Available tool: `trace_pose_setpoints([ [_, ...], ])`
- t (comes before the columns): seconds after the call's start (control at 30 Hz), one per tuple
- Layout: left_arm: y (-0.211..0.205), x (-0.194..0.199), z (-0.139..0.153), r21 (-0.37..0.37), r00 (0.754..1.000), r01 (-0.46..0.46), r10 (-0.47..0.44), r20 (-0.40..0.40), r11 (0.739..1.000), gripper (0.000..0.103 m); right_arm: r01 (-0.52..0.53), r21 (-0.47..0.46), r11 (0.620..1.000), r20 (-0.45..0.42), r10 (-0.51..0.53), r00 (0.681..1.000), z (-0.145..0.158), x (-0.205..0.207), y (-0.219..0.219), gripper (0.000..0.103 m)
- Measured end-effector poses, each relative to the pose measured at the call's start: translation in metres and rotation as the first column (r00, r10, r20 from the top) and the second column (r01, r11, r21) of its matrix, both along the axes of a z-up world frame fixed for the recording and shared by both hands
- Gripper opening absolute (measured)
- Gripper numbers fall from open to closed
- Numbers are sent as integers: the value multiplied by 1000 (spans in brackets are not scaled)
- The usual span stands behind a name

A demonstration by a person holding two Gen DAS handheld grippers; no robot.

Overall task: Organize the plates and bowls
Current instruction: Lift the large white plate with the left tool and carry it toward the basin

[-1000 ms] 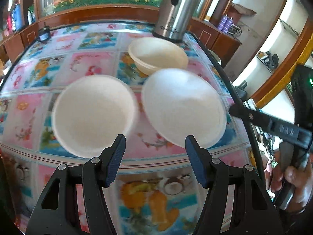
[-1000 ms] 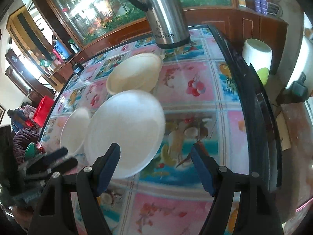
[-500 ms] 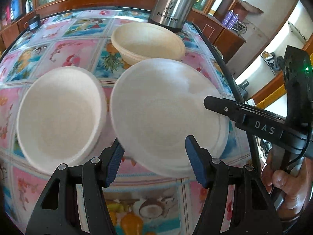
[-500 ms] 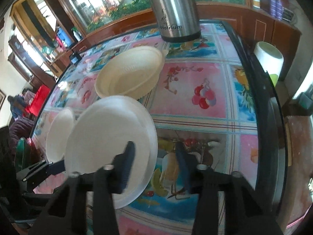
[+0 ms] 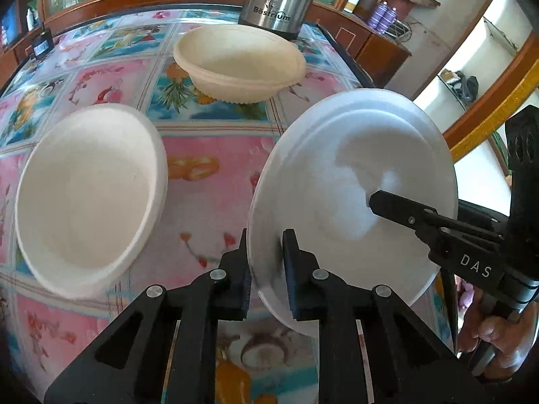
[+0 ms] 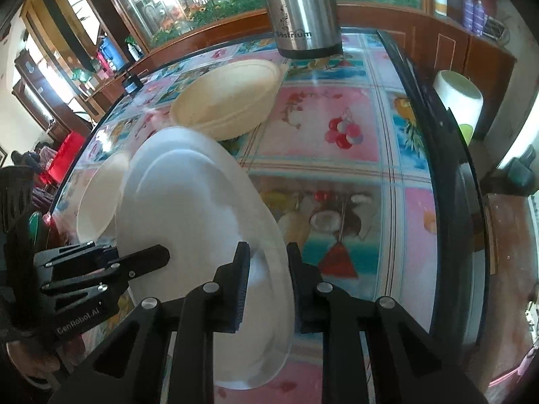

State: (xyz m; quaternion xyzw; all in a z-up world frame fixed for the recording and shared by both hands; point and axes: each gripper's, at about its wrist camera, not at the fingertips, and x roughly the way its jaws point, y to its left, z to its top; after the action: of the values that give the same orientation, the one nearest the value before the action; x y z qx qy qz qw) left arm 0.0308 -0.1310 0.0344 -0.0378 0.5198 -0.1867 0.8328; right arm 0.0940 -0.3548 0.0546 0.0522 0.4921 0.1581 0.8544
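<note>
White plate (image 5: pixel 353 175) between both hand-held grippers

The table (image 5: pixel 215 155) has a glossy top printed with bright fruit and flower panels in pink and blue, and a dark rim runs along its right edge (image 6: pixel 438 155). On it sit 2 bowls: a white bowl (image 5: pixel 91 198) at the near left and a cream bowl (image 5: pixel 239 64) farther back toward the middle, well apart from each other. Just behind the cream bowl at the far edge stands a steel flask (image 5: pixel 279 0), and a small dark object (image 5: pixel 40 45), too small to make out, sits at the far left.
</note>
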Motion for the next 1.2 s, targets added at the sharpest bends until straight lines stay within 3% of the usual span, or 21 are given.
trace_pose_setpoints([
  [0.33, 21, -27, 0, 11, 1000, 8, -7, -23, 1000, 15, -46, -30, 998, -28, 45, 999, 6, -21, 17, 22],
  [0.67, 13, -47, 5, 50, 998, 60, -60, 9, 997, 15, -35, -176, 984, -24, 31, 999, 14, -55, 8, 22],
  [0.97, 1, -60, -1, 96, 993, 111, -114, 28, 989, 13, -46, -150, 988, -42, 40, 998, 7, -75, 6, 21],
  [1.2, 23, -63, 10, 111, 995, 76, -83, 61, 991, 12, -84, -150, 985, -23, 81, 996, 17, -80, 25, 21],
])
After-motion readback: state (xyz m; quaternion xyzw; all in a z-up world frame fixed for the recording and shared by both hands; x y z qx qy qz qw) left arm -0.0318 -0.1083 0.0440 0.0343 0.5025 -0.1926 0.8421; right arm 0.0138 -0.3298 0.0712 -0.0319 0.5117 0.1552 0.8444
